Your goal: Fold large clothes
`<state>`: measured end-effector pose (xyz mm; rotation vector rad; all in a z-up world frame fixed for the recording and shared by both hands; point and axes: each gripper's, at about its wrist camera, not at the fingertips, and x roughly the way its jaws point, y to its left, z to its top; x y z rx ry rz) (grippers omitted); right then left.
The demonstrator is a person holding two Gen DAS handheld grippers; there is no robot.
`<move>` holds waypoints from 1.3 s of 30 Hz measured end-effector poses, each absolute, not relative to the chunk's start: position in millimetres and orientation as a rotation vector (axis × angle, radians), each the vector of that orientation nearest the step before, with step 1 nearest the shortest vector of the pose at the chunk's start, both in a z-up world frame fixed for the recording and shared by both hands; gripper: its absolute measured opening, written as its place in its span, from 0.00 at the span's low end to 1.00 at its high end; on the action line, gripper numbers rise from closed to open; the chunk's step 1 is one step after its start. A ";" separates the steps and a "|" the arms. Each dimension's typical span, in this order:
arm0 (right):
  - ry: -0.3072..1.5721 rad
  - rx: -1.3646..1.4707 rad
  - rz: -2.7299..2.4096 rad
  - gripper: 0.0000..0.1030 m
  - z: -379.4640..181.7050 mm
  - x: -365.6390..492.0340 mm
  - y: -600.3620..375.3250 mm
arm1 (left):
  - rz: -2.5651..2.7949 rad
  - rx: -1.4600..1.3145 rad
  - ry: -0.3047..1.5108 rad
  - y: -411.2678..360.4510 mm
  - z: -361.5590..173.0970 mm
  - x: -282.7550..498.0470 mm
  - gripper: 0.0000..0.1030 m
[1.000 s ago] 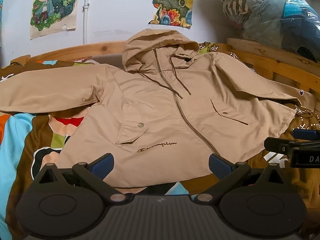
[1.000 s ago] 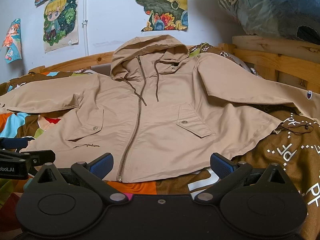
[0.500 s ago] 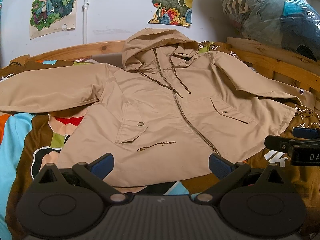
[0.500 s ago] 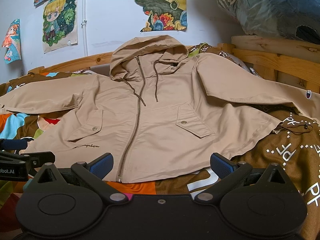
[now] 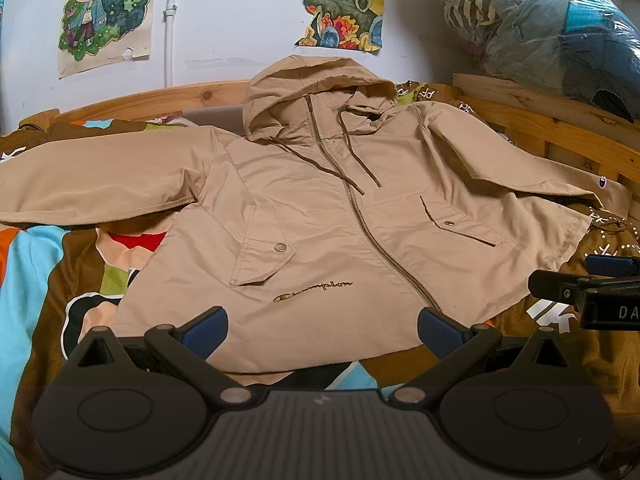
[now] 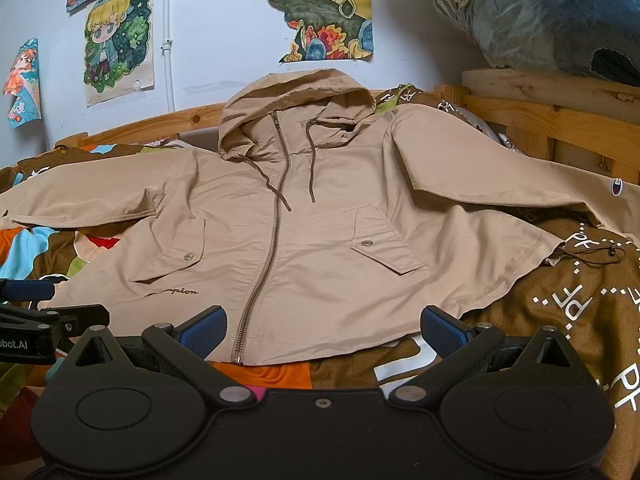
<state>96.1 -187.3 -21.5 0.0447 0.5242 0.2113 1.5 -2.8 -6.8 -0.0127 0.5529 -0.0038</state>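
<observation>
Each gripper is matte black: two round discs, silver pivot screws, blue ribbed fingertip pads [image 5: 204,326]. The left gripper [image 5: 322,330] body is ridged grey; the right gripper [image 6: 323,330] smooth black.

Tan hooded jacket [image 5: 320,216] spread flat, zipped

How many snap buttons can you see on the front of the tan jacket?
2: one snap button on the pocket flap left of the zipper, another on the flap right of it. More may be hidden.

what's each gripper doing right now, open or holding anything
Left gripper: open, empty, at the hem of the tan zip-up hooded jacket.
Right gripper: open, empty, at the same jacket's hem.
</observation>
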 end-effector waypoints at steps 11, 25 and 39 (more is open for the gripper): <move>0.526 0.045 0.211 0.99 -18.1 94.7 -184.6 | -0.004 -0.012 0.553 -3.5 -7.2 1.5 0.99; 0.534 0.050 0.205 0.99 -27.5 98.4 -189.1 | -0.003 -0.018 0.563 -3.2 -10.3 2.0 0.99; 0.553 0.076 0.126 0.99 -16.1 100.5 -194.8 | 0.009 0.011 0.662 -1.4 -9.8 20.4 0.99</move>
